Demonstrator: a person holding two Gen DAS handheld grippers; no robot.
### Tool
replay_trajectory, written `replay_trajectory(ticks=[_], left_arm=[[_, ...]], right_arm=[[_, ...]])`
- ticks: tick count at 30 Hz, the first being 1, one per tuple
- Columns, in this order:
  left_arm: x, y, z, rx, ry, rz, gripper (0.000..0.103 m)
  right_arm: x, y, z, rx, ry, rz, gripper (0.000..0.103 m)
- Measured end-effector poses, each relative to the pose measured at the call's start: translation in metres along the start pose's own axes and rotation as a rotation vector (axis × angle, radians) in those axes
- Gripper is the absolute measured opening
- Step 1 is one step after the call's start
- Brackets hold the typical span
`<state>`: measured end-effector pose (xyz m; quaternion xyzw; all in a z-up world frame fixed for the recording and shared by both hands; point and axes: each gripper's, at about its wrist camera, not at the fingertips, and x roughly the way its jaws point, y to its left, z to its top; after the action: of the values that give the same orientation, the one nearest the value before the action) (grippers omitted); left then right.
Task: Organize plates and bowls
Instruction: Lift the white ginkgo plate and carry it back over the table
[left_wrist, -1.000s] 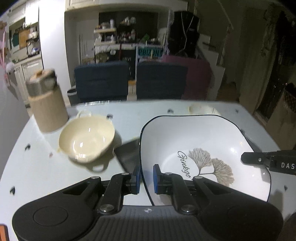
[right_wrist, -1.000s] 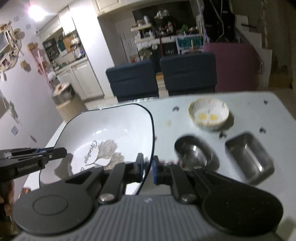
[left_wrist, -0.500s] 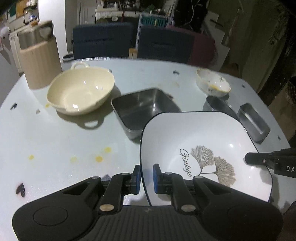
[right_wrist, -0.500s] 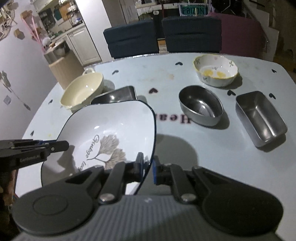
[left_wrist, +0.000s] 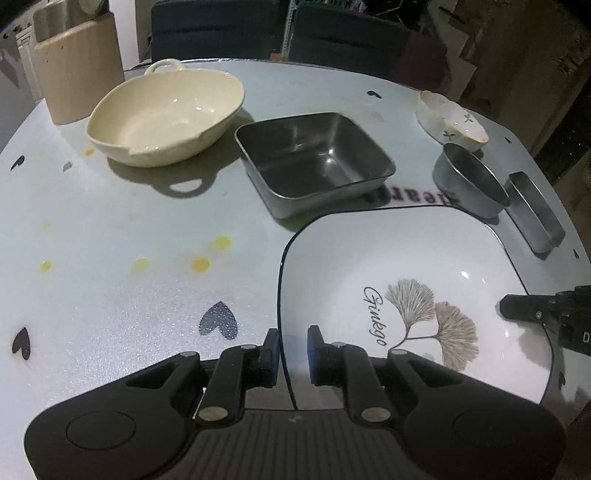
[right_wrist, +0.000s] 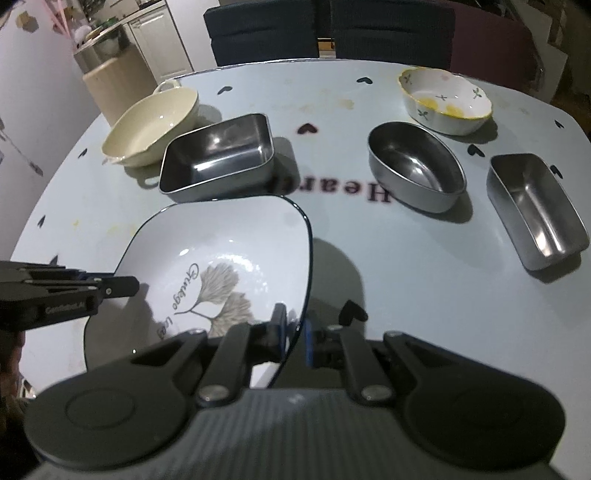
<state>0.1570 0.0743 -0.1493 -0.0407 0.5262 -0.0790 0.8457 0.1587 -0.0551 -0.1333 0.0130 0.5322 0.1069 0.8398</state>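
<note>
- A pale tablecloth printed with dark hearts covers the table (left_wrist: 110, 258), with dark chairs (right_wrist: 258, 33) lined up behind it at the top of the frame.
- My left gripper (left_wrist: 291, 350) has the near-left rim of the white square plate (left_wrist: 406, 266) between its blue pads; its jaws have just eased apart a touch, and the inner pad now shows a sliver of gap from the rim.
- My right gripper (right_wrist: 295, 338) is clamped narrow on the opposite rim of that plate (right_wrist: 229, 240), the one with the ginkgo leaf print.
- The plate sits low in the frame, casting a shadow on the cloth; I cannot tell whether it touches down.
- Above the plate: a square steel tray (left_wrist: 314, 158), and to its left the cream handled bowl (left_wrist: 166, 114).
- Right side of my right view: an oval steel bowl (right_wrist: 417, 170), a narrow steel tin (right_wrist: 535, 206), and a flowered bowl (right_wrist: 443, 99) at the upper right.
- Yellow spots dot the cloth left of centre in my left view.
</note>
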Motion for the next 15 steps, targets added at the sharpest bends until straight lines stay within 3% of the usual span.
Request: replay_trajectory(ticks=[15], left_arm=[[0.013, -0.002, 0.005, 0.048, -0.005, 0.057, 0.015]], right_arm=[[0.007, 0.013, 0.002, -0.056, -0.013, -0.050, 0.011]])
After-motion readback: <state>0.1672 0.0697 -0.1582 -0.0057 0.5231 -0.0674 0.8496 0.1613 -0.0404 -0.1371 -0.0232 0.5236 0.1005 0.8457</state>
